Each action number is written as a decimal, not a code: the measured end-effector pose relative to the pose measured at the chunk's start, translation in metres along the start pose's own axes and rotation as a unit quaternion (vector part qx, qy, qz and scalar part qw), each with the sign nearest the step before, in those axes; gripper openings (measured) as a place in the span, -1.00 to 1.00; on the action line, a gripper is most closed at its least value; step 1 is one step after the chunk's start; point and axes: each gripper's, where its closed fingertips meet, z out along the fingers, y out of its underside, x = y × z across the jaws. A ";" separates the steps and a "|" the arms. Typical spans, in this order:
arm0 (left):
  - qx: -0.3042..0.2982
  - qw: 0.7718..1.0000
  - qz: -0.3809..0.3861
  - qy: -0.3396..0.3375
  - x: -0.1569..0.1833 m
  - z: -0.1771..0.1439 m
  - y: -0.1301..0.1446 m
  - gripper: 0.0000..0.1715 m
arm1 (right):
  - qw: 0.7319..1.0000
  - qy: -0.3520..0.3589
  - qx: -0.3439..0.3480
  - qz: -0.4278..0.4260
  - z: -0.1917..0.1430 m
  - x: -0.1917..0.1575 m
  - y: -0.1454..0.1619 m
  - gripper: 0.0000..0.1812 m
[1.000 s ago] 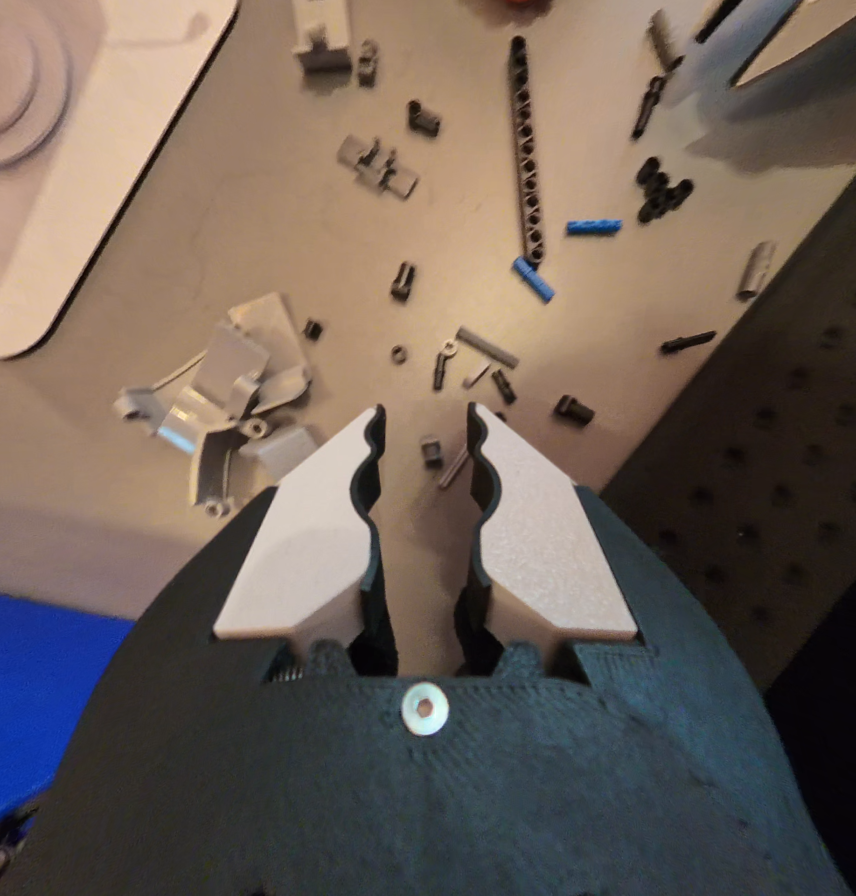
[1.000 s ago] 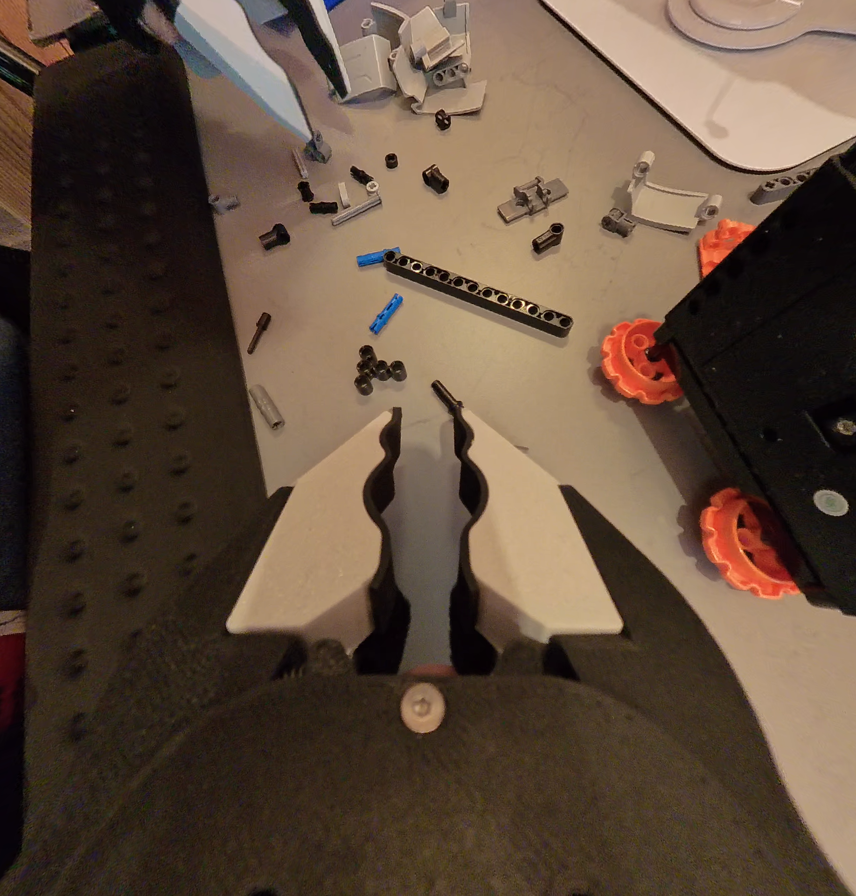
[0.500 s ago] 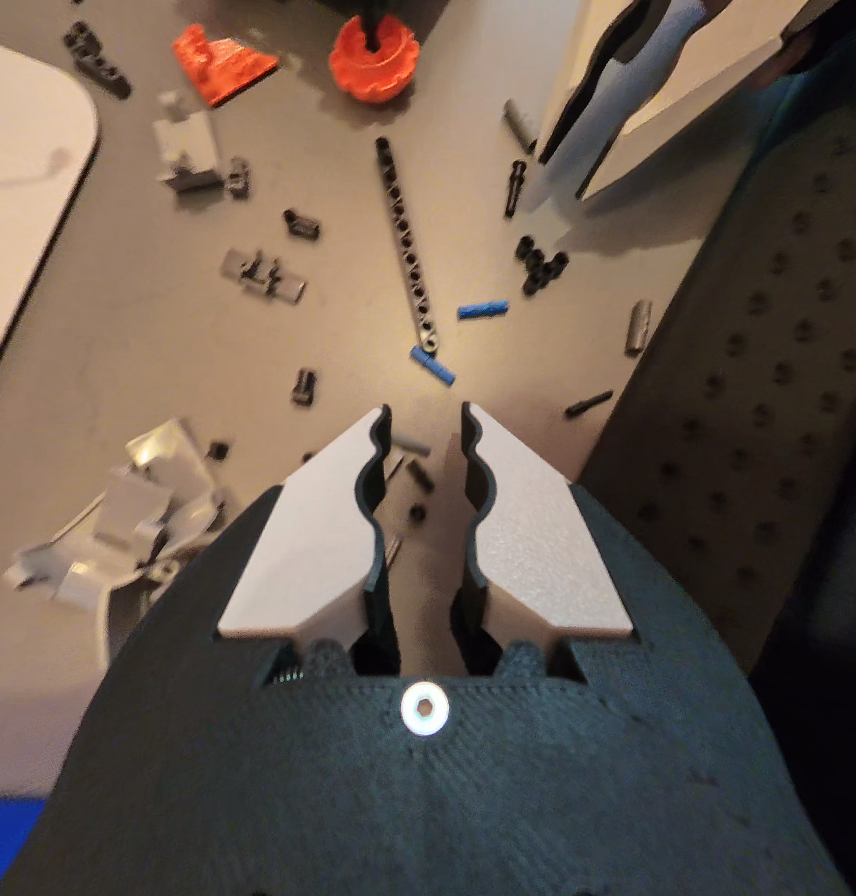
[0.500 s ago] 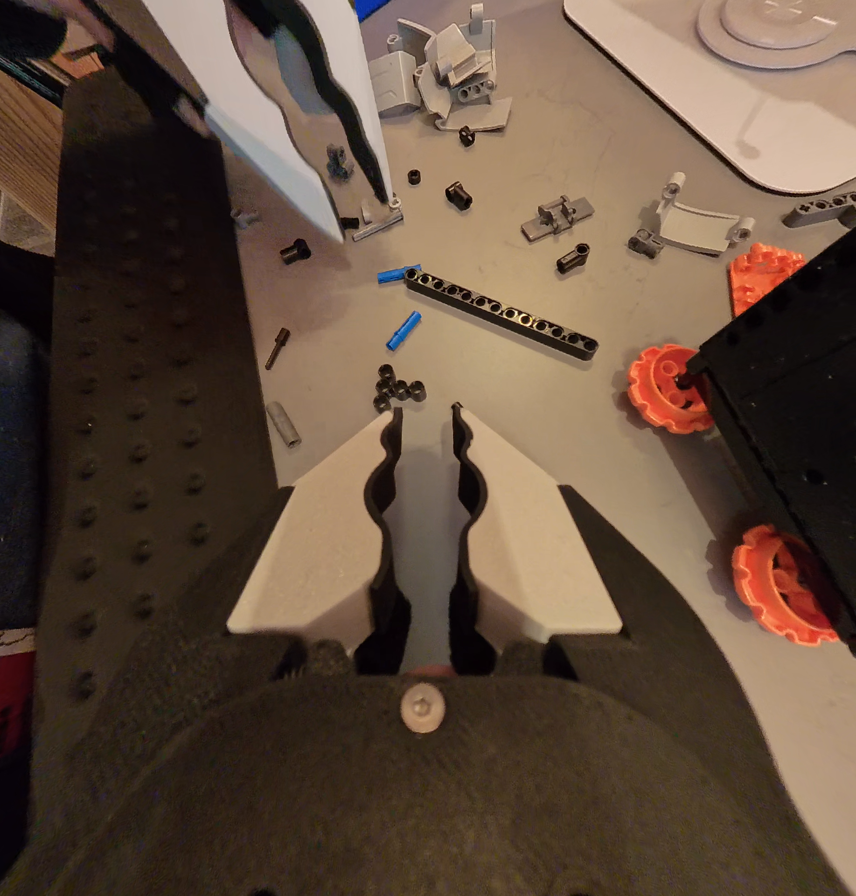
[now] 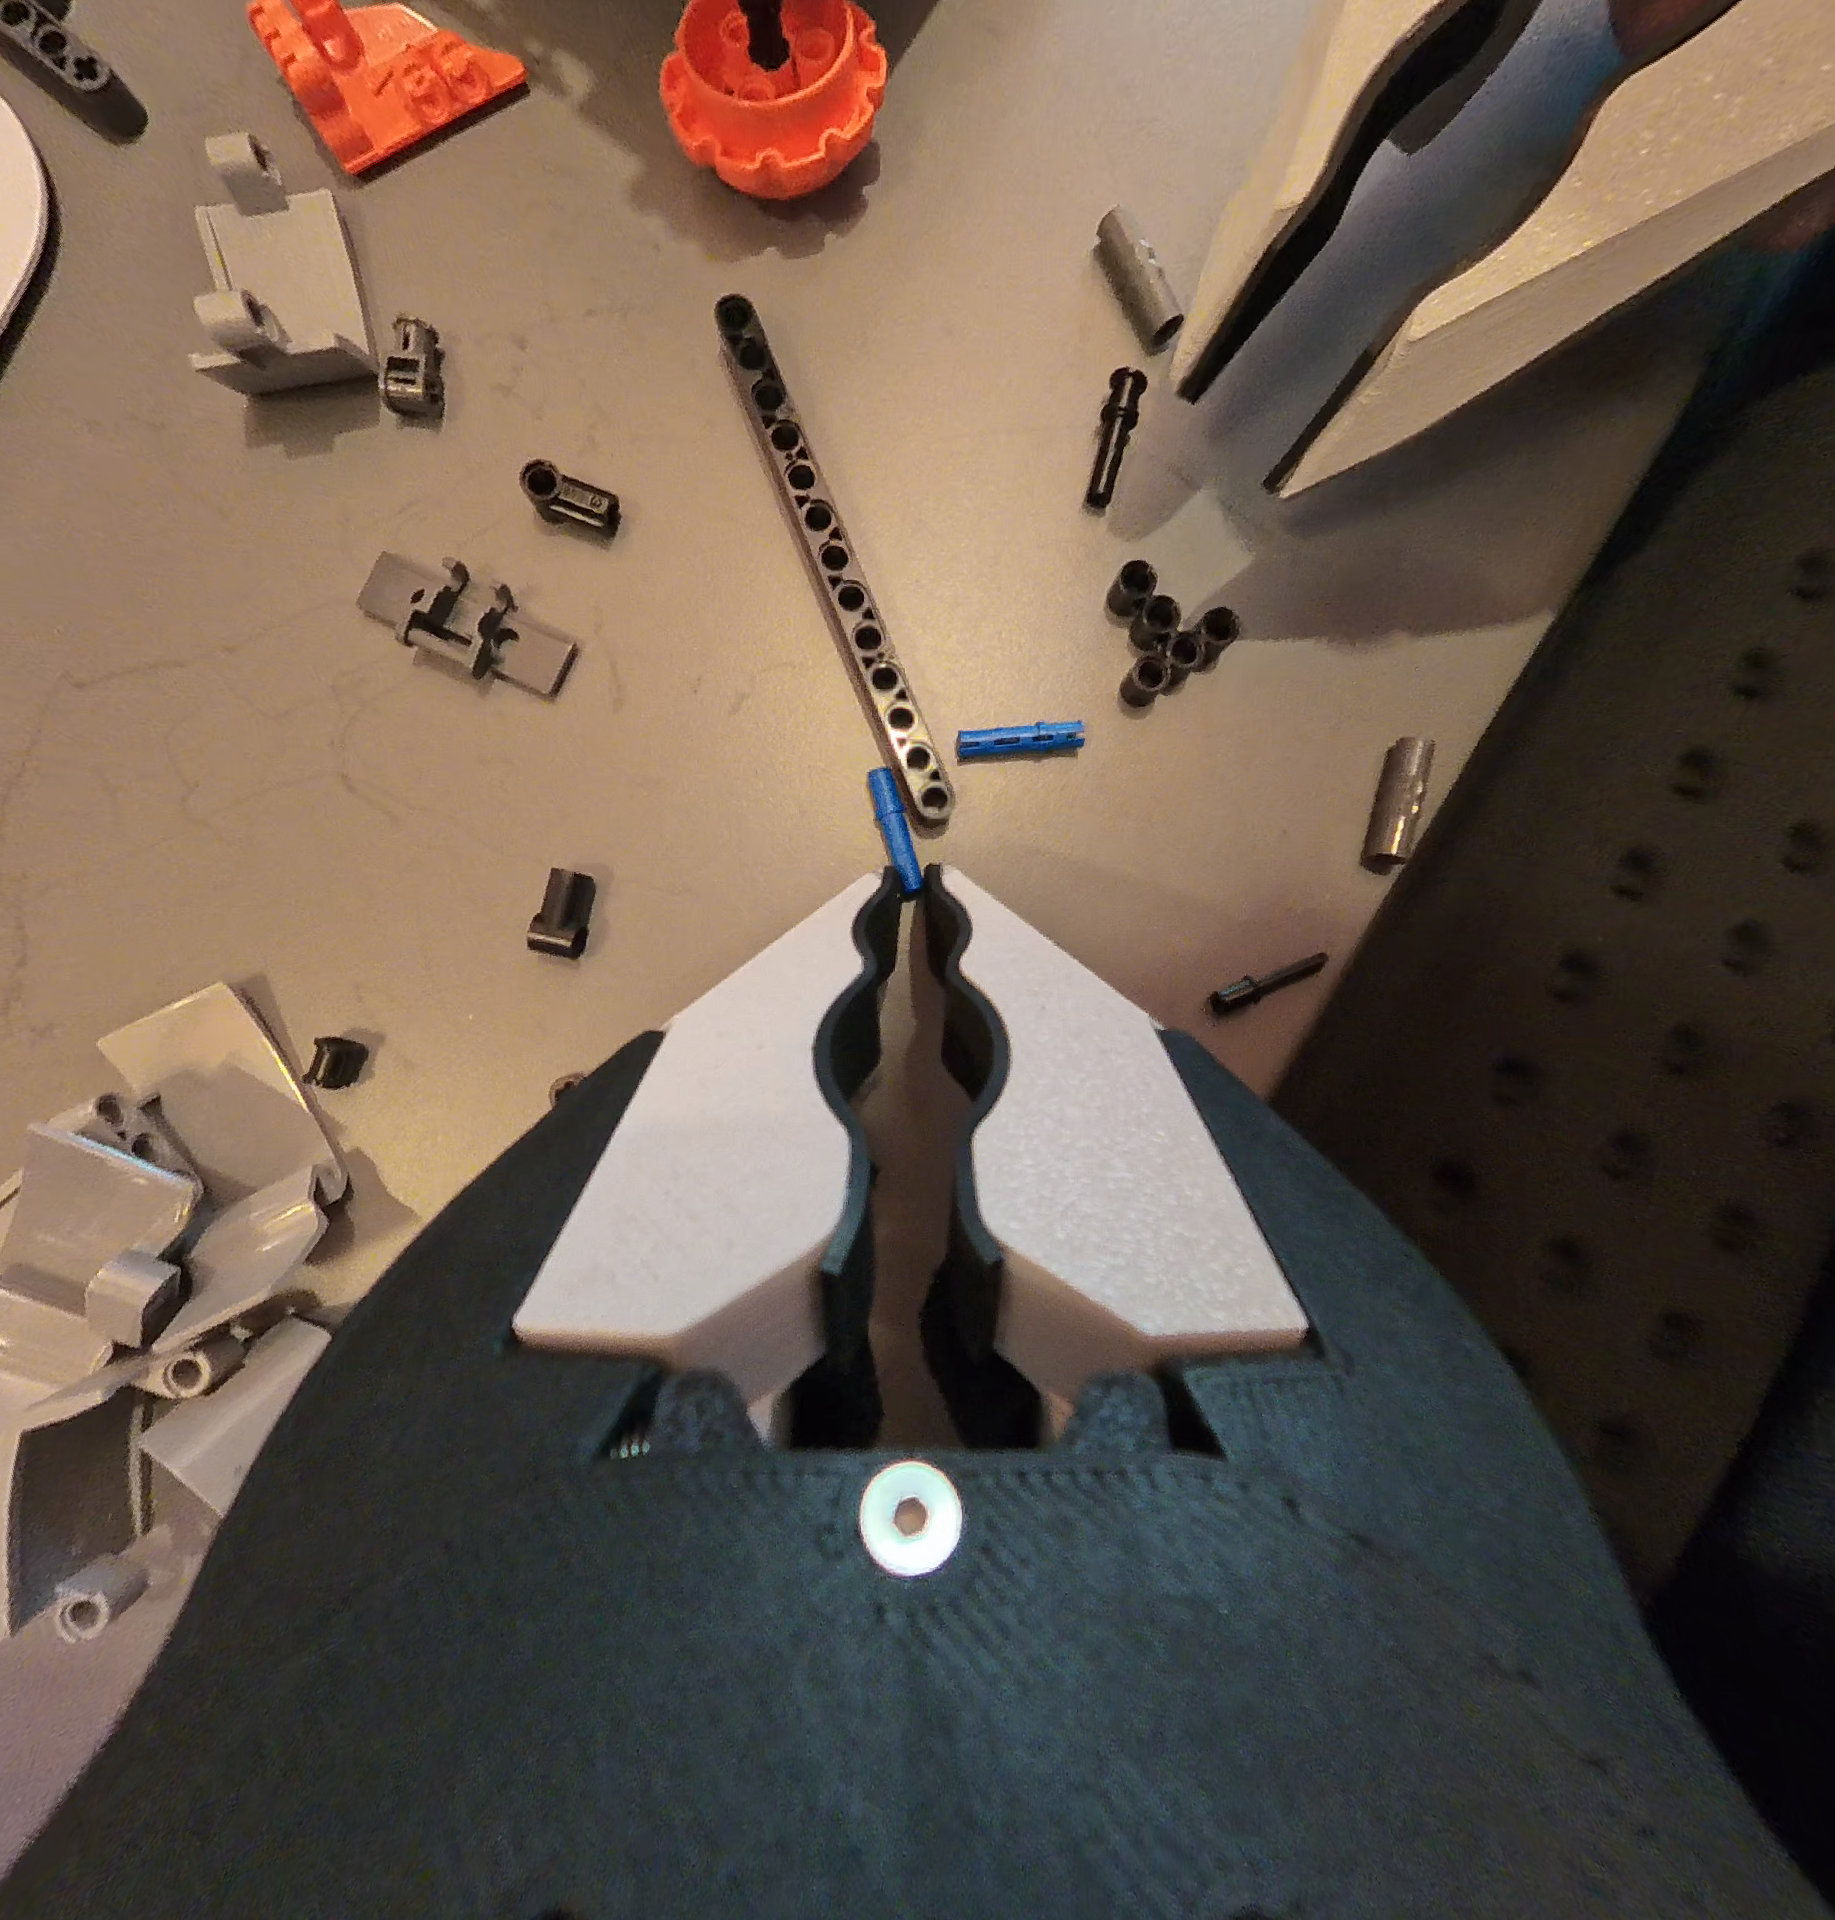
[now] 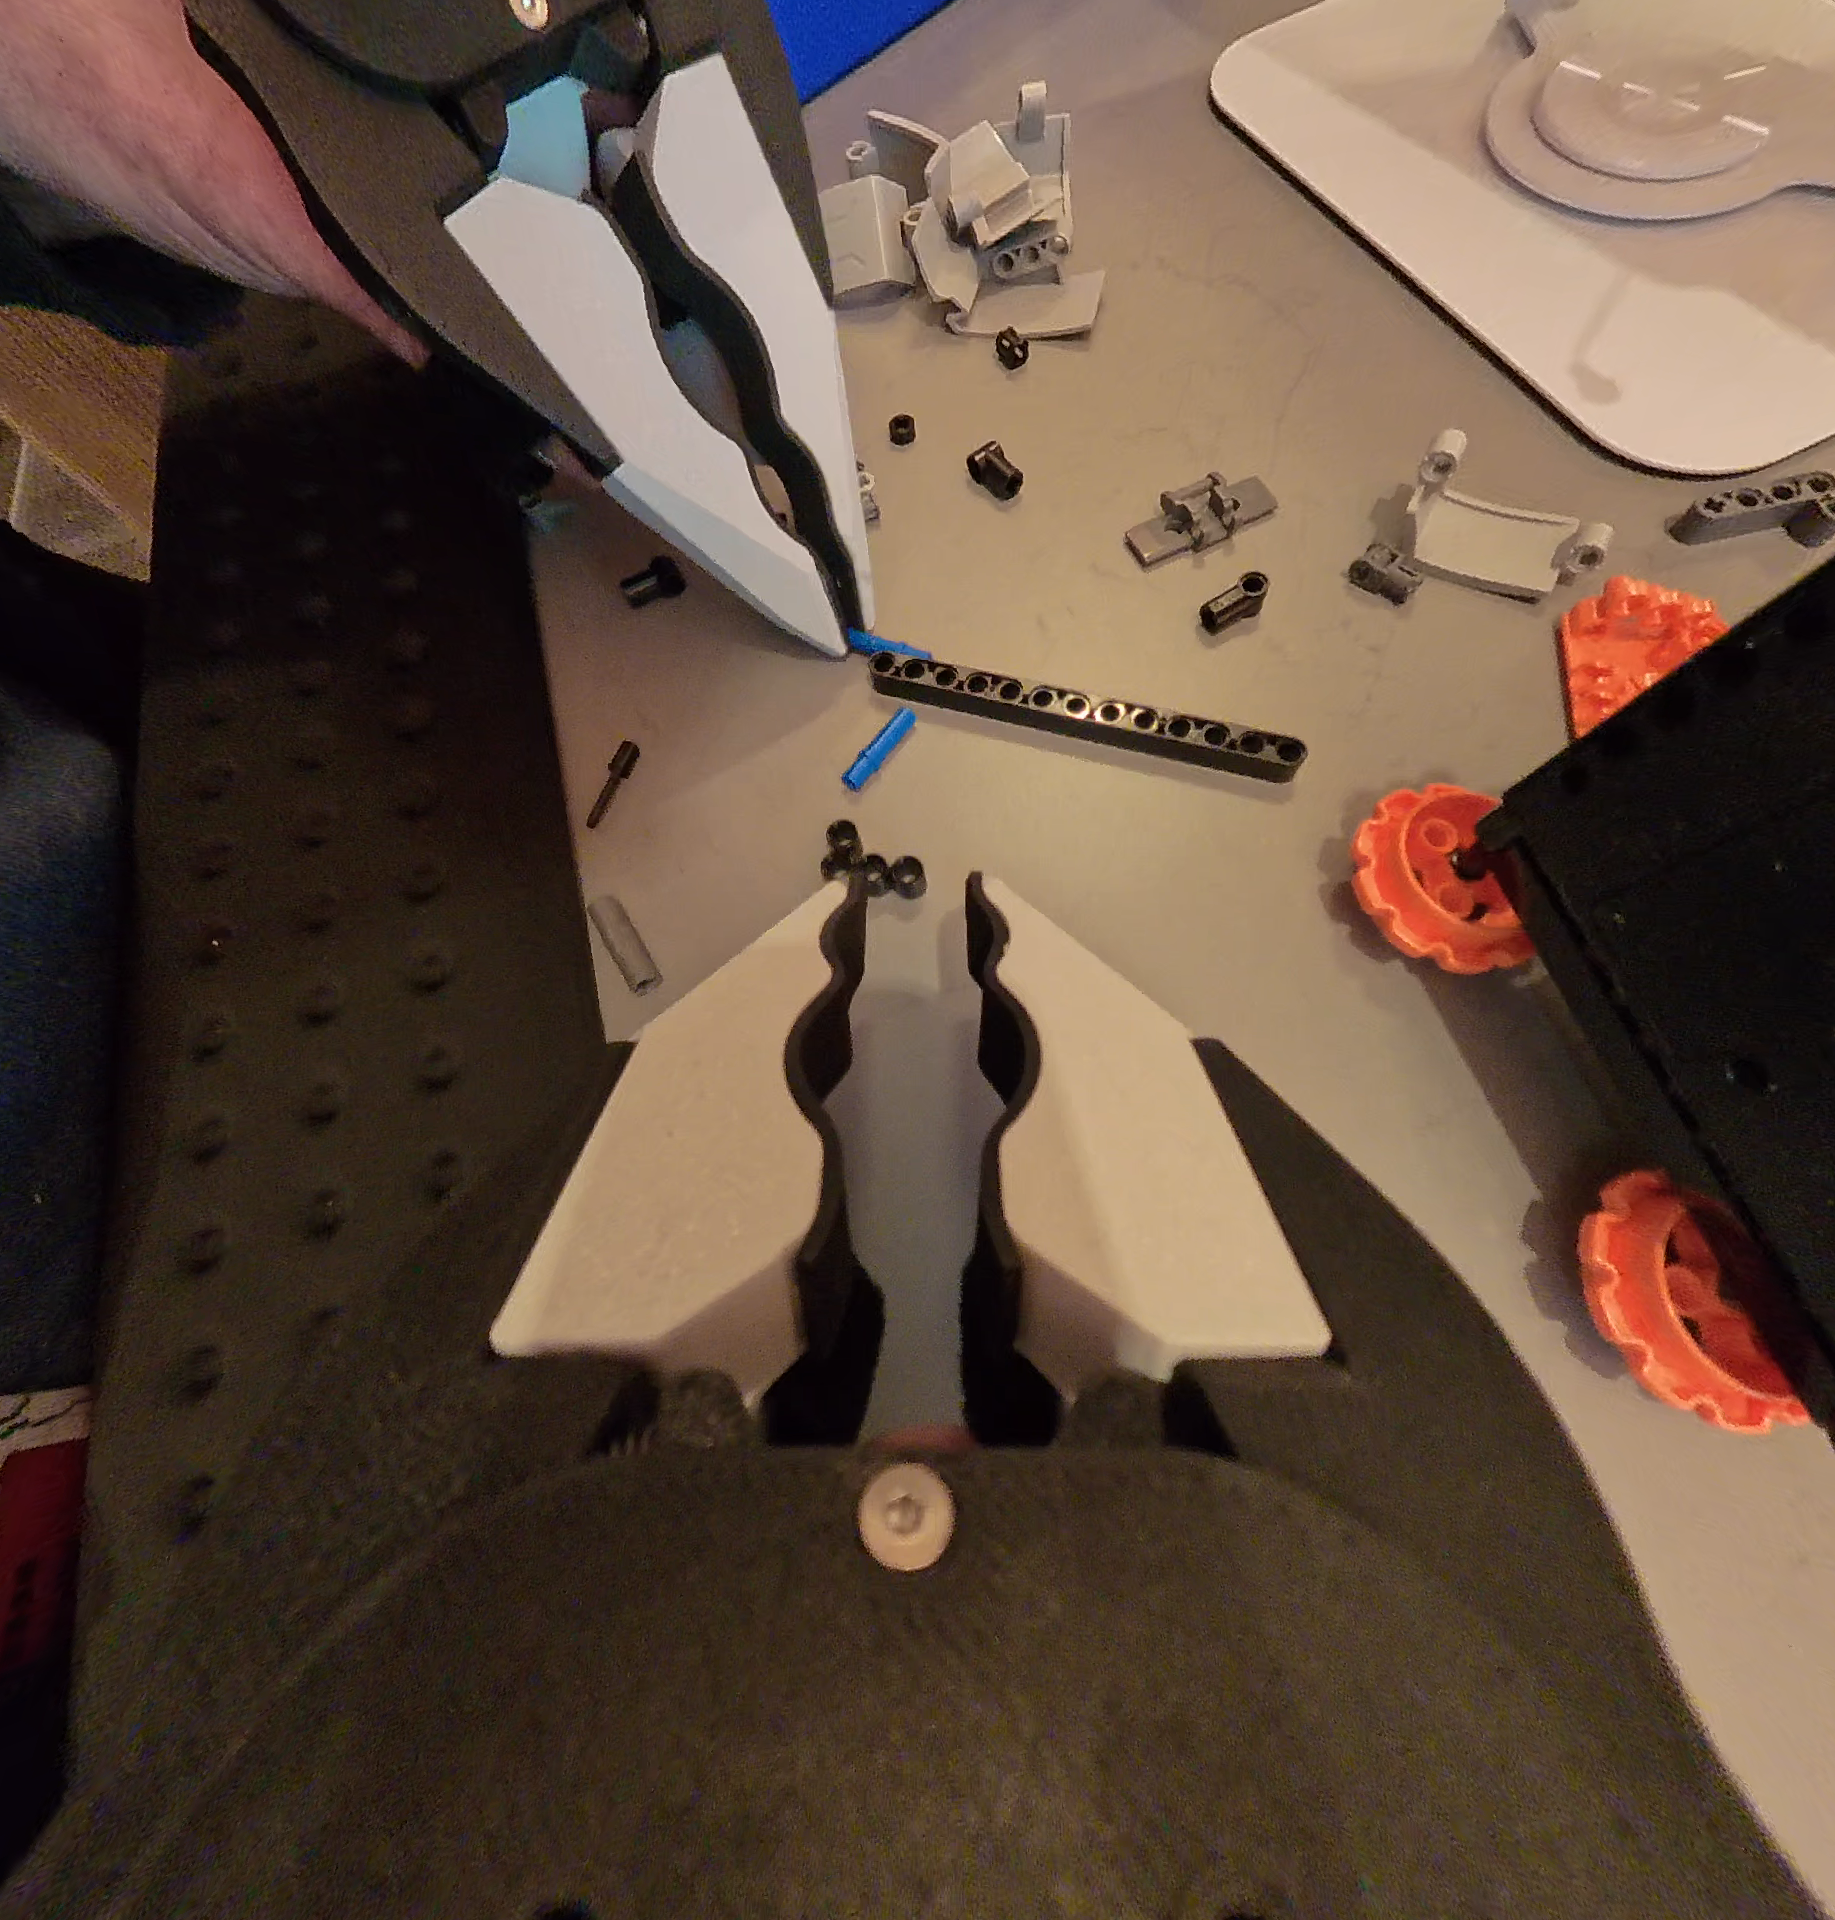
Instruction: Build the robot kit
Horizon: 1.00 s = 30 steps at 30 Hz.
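While the grey desk (image 5: 217, 810) lies strewn with small plastic building parts, both tools sit low over it.

Left tool (image 5: 911, 883): fingers pinched together on the near end of a short blue plastic pin (image 5: 892, 826), right at the tips; the pin's far end lies just beside the near end of the beam.

Beam: a long black plastic strip with a row of round holes (image 5: 830, 551), flat on the desk, running away from the left tool toward the far side.

Second pin: another short blue plastic pin (image 5: 1019, 738) lies loose just right of the beam's near end, apart from the first.

Right tool (image 6: 913, 883): fingers apart, nothing between them, tips just beside a cluster of small black plastic bushes (image 6: 873, 868) on the desk.

Seen from the right: the left tool (image 6: 845, 634) comes in from the far left, a hand (image 6: 154, 177) behind it, tips closed on the blue pin (image 6: 863, 637) at the beam's (image 6: 1084, 715) left end.

Right side: orange toothed plastic wheels (image 6: 1438, 894) on a black box-shaped block (image 6: 1713, 883).

Far side: a pile of light grey curved plastic panels (image 6: 960, 223).
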 end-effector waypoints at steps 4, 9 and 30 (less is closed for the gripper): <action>0.011 1.000 0.001 -0.009 -0.003 -0.006 0.000 -0.96 | 1.000 -0.010 0.015 0.004 -0.001 0.000 -0.009 -0.82; 0.081 0.996 0.026 -0.004 0.001 -0.028 -0.029 -0.96 | 0.996 -0.036 0.068 0.044 -0.010 -0.001 -0.029 -0.80; 0.217 0.962 0.163 0.036 0.052 -0.039 -0.127 -0.96 | 0.948 -0.122 0.244 0.163 -0.058 0.006 -0.071 -0.91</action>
